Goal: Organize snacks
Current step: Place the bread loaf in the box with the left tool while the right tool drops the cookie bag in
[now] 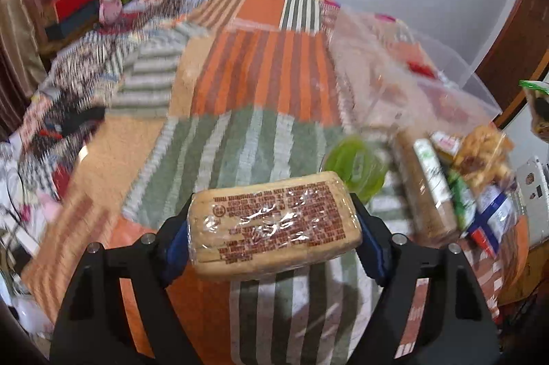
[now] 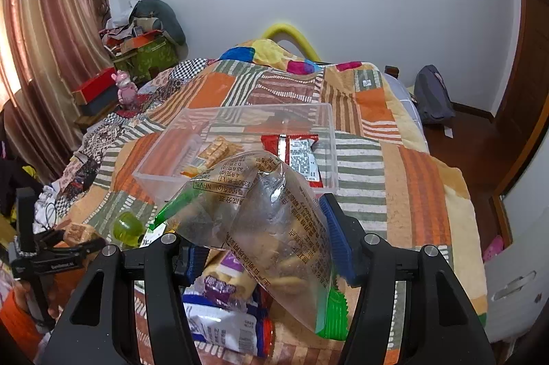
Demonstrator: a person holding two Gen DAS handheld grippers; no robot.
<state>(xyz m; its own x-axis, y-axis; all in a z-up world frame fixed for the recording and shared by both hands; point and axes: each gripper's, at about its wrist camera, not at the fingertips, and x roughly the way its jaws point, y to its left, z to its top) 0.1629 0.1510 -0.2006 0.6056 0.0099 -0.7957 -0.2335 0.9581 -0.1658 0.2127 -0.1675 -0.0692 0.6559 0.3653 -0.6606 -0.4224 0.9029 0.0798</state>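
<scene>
My left gripper [image 1: 274,248] is shut on a clear-wrapped tan biscuit pack [image 1: 274,214] with brown print; the blue pads sit against its two short ends, just above the striped bedspread. In the right wrist view the same gripper [image 2: 65,244] shows at the far left edge. My right gripper [image 2: 264,238] is shut on a clear snack bag [image 2: 271,220] with green edges, held up over more packets [image 2: 223,313]. Beyond it stands a clear plastic box [image 2: 240,109] holding a red packet [image 2: 295,155] and a biscuit pack [image 2: 212,152].
A green jelly cup [image 1: 353,169] and a heap of snack packets [image 1: 463,190] lie right of the left gripper on the bed [image 1: 260,73]. Clutter and boxes [image 2: 137,52] crowd the far left by the curtain. The bed's right edge drops to a wooden floor [image 2: 473,145].
</scene>
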